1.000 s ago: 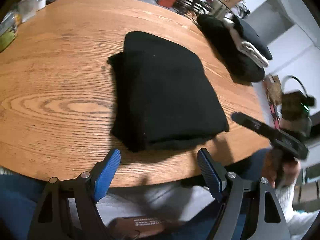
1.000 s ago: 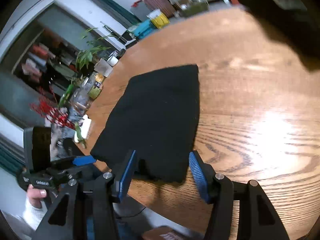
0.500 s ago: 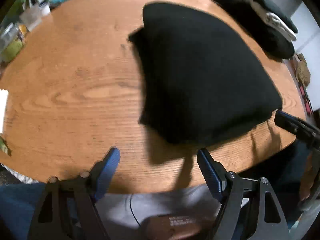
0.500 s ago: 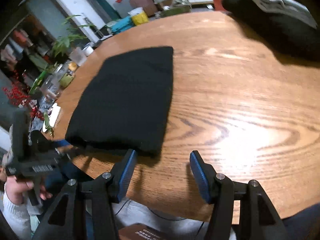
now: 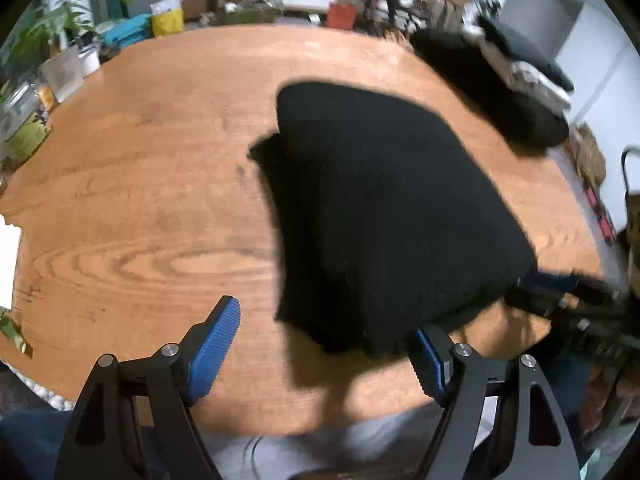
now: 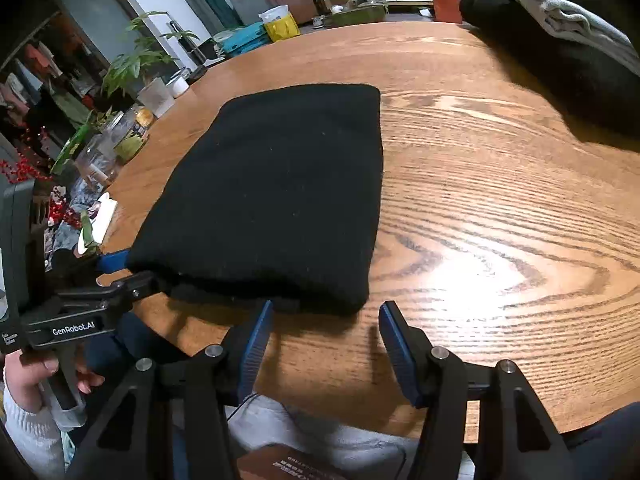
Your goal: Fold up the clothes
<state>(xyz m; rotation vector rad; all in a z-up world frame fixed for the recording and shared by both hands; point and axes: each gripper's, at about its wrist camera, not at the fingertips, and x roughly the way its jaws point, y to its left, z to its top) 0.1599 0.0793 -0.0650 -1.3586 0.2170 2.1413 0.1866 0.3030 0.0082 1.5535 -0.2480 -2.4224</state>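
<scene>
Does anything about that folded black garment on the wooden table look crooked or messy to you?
Mostly neat. The folded black knit garment lies flat on the round wooden table, but in the left wrist view a lower layer pokes out past its far left side, so the edges don't line up. Nothing looks spilled or damaged.

1 folded black knit garment (image 6: 280, 184) on 1 round oak-grain wooden table (image 6: 500, 208). 2 black two-finger grippers, blue pads: left (image 5: 326, 344), right (image 6: 326, 324). 1 dark clothes pile (image 6: 560, 40) at far edge.
</scene>
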